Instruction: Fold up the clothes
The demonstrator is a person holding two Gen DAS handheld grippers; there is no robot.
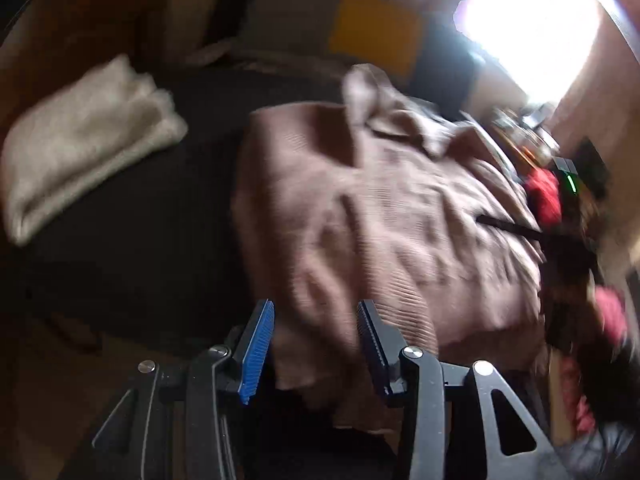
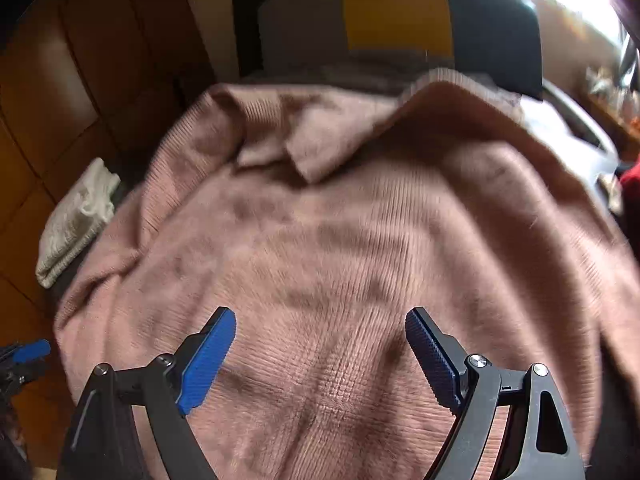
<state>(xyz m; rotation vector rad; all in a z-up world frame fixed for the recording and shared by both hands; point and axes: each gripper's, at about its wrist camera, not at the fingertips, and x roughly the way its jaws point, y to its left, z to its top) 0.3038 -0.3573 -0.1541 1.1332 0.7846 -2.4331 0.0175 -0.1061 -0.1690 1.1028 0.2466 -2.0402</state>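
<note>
The pink ribbed sweater [image 2: 340,240] lies rumpled, its collar [image 2: 320,148] flopped over. Both the left hand-held gripper [image 1: 316,344] and the right hand-held gripper [image 2: 320,360] stand apart, gripping nothing.

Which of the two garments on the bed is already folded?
The white knit, a neat folded stack lying off to the left. The pinkish-brown sweater is spread out and rumpled beneath both grippers.
</note>
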